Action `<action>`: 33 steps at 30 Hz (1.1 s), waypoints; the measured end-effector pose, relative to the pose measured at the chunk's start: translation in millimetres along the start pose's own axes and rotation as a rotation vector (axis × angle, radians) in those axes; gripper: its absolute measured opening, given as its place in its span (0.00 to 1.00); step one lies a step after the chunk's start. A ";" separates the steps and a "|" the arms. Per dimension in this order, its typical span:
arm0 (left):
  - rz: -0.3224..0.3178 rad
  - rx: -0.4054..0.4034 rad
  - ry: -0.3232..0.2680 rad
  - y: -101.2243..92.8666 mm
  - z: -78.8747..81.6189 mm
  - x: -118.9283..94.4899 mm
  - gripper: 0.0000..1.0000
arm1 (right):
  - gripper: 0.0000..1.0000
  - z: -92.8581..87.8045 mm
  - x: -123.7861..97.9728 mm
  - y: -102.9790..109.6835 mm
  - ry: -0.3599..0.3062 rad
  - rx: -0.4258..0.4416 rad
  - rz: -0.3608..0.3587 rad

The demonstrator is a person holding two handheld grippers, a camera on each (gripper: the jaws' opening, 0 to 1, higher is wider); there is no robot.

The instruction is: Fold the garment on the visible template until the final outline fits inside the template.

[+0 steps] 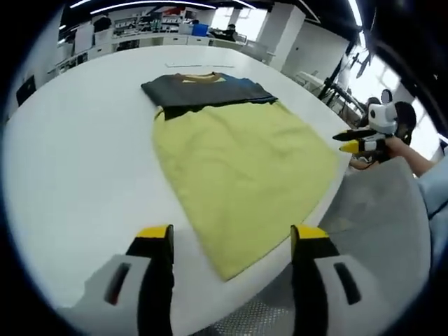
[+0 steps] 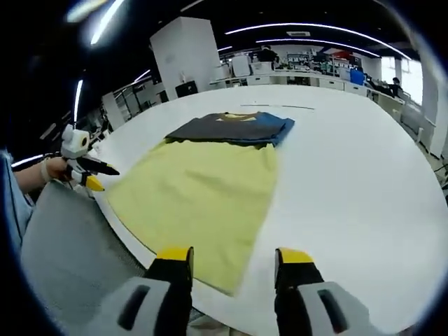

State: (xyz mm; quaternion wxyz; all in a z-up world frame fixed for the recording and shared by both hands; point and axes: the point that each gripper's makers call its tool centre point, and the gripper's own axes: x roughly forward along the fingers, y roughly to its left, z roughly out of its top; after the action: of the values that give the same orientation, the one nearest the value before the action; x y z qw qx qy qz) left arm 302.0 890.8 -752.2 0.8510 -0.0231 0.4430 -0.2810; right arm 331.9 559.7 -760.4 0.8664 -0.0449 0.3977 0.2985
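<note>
The left tool (image 1: 231,241) is hovering with jaws apart over the near edge of the round white surface (image 1: 84,161). The yellow cloth template (image 1: 241,164) is lying flat there, and the folded dark grey garment (image 1: 206,91) is overlapping its far edge. The right tool (image 2: 232,260) is also gaping, empty. No containers are present. Recommended: grip both near garment corners evenly before folding.

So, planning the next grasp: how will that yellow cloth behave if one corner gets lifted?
The yellow cloth lies flat with soft wrinkles, so it is probably floppy and would drape. It looks thin, likely light. On the smooth white table it may slide when pushed.
</note>
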 end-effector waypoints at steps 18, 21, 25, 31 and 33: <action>0.032 -0.136 0.065 2.6 -20.1 -6.7 0.31 | 0.17 -13.5 -1.7 2.9 0.010 0.112 0.030; 0.031 -0.156 0.067 3.7 -21.5 -7.3 0.25 | 0.12 -13.5 -0.8 3.8 0.013 0.114 0.040; 0.030 -0.165 0.079 4.5 -23.6 -8.6 0.18 | 0.09 -14.1 -1.7 2.5 0.020 0.111 0.042; 0.040 -0.187 0.099 12.8 -26.4 -9.9 0.05 | 0.00 -14.6 -4.2 -0.2 0.016 0.139 0.051; 0.046 -0.181 0.106 13.2 -27.9 -9.1 0.02 | 0.00 -14.0 -4.6 -0.5 0.010 0.138 0.051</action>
State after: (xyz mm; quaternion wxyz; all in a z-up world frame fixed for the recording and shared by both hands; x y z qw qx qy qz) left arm 282.6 912.3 -766.2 0.8272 -0.0748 0.5111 -0.2213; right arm 320.6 552.7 -766.7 0.8576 0.0233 0.4228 0.2920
